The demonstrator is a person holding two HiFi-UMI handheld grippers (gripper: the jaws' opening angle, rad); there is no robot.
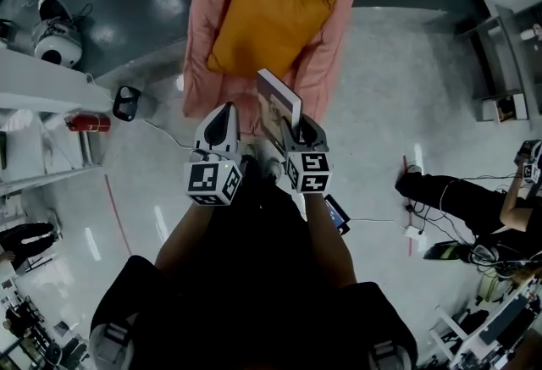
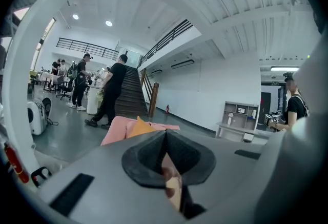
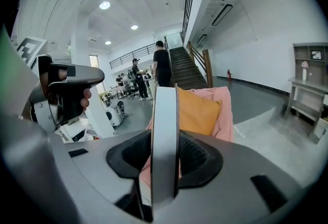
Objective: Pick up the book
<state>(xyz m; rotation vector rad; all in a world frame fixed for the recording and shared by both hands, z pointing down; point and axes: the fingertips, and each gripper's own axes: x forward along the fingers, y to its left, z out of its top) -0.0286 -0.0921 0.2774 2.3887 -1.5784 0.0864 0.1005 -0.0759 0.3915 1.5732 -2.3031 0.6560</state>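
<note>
A pale speckled floor (image 1: 398,89) fills most of the head view and gives way to dark glossy floor at 11 o'clock. A pink padded cushion (image 1: 200,13) lies at 12 o'clock, with an orange pillow (image 1: 267,21) set diagonally on it. Between the cushion's right edge and a grey shelf unit (image 1: 500,63) at 2 o'clock runs a broad stretch of pale floor, and a seated person (image 1: 457,190) borders it at 3 o'clock. At 9 o'clock a white table (image 1: 42,76) and a red fire extinguisher (image 1: 89,123) stand near the cushion's left edge.

Both grippers are side by side at the centre, just short of the cushion's near edge. The right gripper (image 1: 301,127) clamps the book (image 1: 278,106) by its lower part. The book stands on edge and leans toward 11 o'clock, with its top corner over the cushion's near edge. The right gripper view shows what the head view hides: the book's pale edge is pinched between both black pads, with the pillow directly behind it. The left gripper (image 1: 223,112) sits just beside the book, at its 9 o'clock, with its pads pressed together. A tan sliver below the pads in its own view is possibly the book's cover. Only the gripper views show the staircase (image 2: 130,97) and the people (image 2: 114,92) standing beyond the cushion.
</note>
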